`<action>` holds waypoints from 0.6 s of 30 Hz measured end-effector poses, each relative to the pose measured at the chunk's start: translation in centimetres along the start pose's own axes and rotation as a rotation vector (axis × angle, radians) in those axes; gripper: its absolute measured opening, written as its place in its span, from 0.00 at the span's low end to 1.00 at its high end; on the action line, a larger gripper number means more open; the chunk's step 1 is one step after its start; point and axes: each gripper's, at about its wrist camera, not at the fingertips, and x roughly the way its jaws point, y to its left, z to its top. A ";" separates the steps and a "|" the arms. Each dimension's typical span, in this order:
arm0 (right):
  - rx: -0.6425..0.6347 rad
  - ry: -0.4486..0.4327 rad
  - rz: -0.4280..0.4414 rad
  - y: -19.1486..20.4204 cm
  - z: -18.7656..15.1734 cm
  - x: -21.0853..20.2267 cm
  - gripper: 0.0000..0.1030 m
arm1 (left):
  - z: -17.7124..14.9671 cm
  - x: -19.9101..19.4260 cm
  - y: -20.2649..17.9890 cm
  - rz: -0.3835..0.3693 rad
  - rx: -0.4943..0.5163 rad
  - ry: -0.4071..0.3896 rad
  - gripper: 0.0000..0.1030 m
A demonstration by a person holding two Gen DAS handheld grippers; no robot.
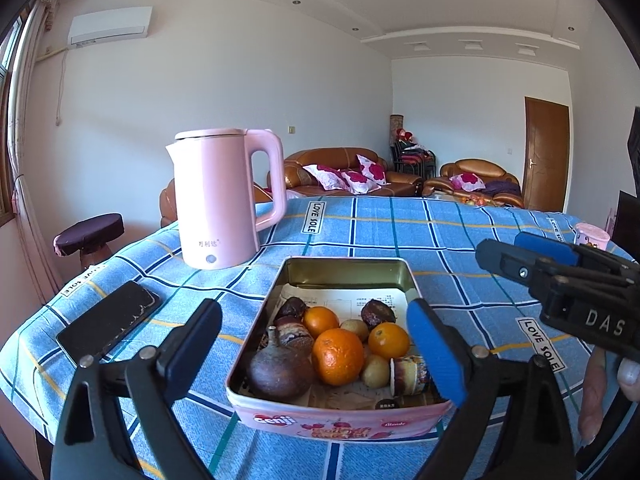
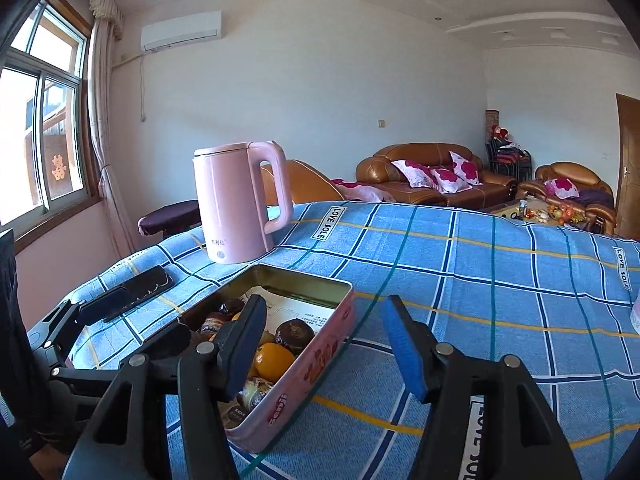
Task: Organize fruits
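Inside the pink tin (image 1: pixel 340 420) sit oranges (image 1: pixel 338 356), both tools spread.

A tall pink plastic electric kettle (image 1: pixel 226 200) stands upright on the blue checked tablecloth (image 1: pixel 400 232). A flat black smartphone (image 1: pixel 109 322) lies to its left, near the cloth's edge. Behind are a brown leather sofa (image 2: pixel 432 172) with flowered pillows, and a white wall air conditioner (image 1: pixel 110 26).

The right gripper (image 2: pixel 324 340) hangs with its jaws spread wide over the right wall of the pink tin (image 2: pixel 304 372), which holds oranges (image 2: pixel 274 361) and dark fruits (image 2: pixel 295 333). A pink kettle (image 2: pixel 236 208) stands beyond it on the blue checked tablecloth (image 2: pixel 480 280), with a black phone (image 2: pixel 138 291) to the left.
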 end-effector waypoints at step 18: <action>0.004 -0.018 -0.025 -0.5 0.0 -1.6 0.63 | 0.4 -0.4 -0.2 0.001 0.000 -0.012 0.94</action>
